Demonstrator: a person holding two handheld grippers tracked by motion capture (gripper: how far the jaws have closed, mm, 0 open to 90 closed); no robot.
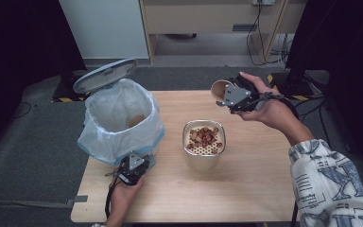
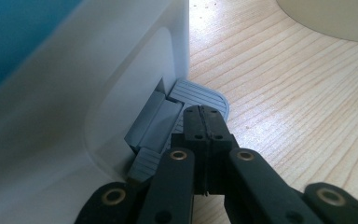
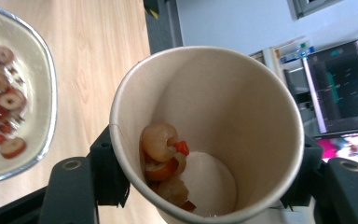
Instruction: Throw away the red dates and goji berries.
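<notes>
Mid-way through clearing leftovers, by the look of it. Right gripper (image 1: 230, 98) held aloft at about 1 o'clock over the wooden table (image 1: 170, 198), jaws clamped on either side of a paper cup (image 3: 207, 135), tipped on its side with the mouth toward 9 o'clock. Inside the cup, a few bits of fruit (image 3: 164, 156) clinging to the lower wall, so not yet emptied. At table centre, a metal strainer bowl (image 1: 203, 144) already holding a heap of red date slices (image 1: 205, 136); most of the solids probably tipped out there. At 9 o'clock, a pedal bin (image 1: 121, 118) lined with a white bag, lid (image 1: 105, 74) up, another cup apparently lying inside. Left gripper (image 2: 204, 122) at 7 o'clock, jaws pressed together on nothing, tips resting on the grey pedal (image 2: 199, 94) at the bin's foot, presumably holding the lid open. Left to do, judging from this: shaking out the last pieces, then dropping the cup into the bin.
</notes>
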